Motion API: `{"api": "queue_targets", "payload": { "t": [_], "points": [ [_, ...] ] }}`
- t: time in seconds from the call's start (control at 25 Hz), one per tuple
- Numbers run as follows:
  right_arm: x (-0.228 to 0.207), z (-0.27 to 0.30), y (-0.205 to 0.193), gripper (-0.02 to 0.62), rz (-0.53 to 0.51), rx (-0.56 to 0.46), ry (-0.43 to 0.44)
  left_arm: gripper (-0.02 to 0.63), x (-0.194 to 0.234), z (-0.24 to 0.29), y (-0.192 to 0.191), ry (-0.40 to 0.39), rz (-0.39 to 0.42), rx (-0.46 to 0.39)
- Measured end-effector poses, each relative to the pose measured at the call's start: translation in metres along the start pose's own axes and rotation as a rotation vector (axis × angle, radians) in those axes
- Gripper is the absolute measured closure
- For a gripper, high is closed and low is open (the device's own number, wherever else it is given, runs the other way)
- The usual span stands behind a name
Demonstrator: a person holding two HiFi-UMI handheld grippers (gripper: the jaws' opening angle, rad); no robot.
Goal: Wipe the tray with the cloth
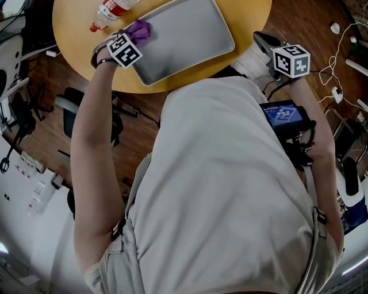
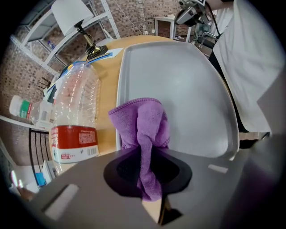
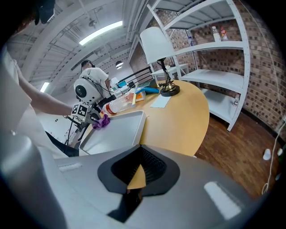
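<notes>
A grey tray (image 1: 190,43) lies on the round wooden table (image 1: 250,17). My left gripper (image 1: 129,43) points straight down over the tray's left end, shut on a purple cloth (image 1: 140,30). In the left gripper view the cloth (image 2: 145,127) runs up between the jaws of the left gripper (image 2: 148,181) and bunches on the near corner of the tray (image 2: 183,76). My right gripper (image 1: 269,47) hangs off the table's right edge, jaws together with nothing in them. Its own view shows the right gripper (image 3: 134,179), the tray (image 3: 118,132) and the cloth (image 3: 102,121) far off.
A clear plastic bottle (image 1: 112,10) with a red label lies on the table just left of the tray, close to the cloth, and fills the left of the left gripper view (image 2: 76,116). A lamp (image 3: 158,49) stands at the table's far side. White shelves (image 3: 214,58) stand behind.
</notes>
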State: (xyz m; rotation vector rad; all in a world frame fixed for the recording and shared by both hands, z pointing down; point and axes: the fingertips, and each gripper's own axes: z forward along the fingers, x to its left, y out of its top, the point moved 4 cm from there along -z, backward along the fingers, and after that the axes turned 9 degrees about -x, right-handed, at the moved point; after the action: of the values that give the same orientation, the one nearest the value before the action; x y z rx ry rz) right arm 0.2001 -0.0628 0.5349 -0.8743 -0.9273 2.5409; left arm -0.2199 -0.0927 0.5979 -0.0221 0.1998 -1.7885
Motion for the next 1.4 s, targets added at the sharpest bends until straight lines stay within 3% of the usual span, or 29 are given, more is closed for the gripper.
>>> {"api": "queue_targets", "payload": {
  "t": [0.6, 0.96, 1.12, 1.2, 1.4],
  "points": [
    [-0.015, -0.010, -0.021, 0.594, 0.048, -0.004, -0.032, 0.563, 0.014, 0.019, 0.129, -0.023, 0.067, -0.022],
    [-0.013, -0.009, -0.023, 0.594, 0.079, -0.009, -0.031, 0.561, 0.030, 0.014, 0.160, -0.026, 0.004, -0.016],
    [-0.043, -0.024, -0.024, 0.594, 0.089, -0.019, -0.029, 0.561, 0.030, 0.024, 0.196, 0.010, 0.062, 0.020],
    [-0.046, -0.025, -0.022, 0.594, 0.090, -0.024, -0.029, 0.563, 0.030, 0.024, 0.195, 0.034, 0.071, 0.018],
    [-0.003, -0.002, -0.008, 0.594, 0.069, -0.023, -0.007, 0.565, 0.028, 0.008, 0.148, 0.078, 0.094, 0.024]
  ]
}}
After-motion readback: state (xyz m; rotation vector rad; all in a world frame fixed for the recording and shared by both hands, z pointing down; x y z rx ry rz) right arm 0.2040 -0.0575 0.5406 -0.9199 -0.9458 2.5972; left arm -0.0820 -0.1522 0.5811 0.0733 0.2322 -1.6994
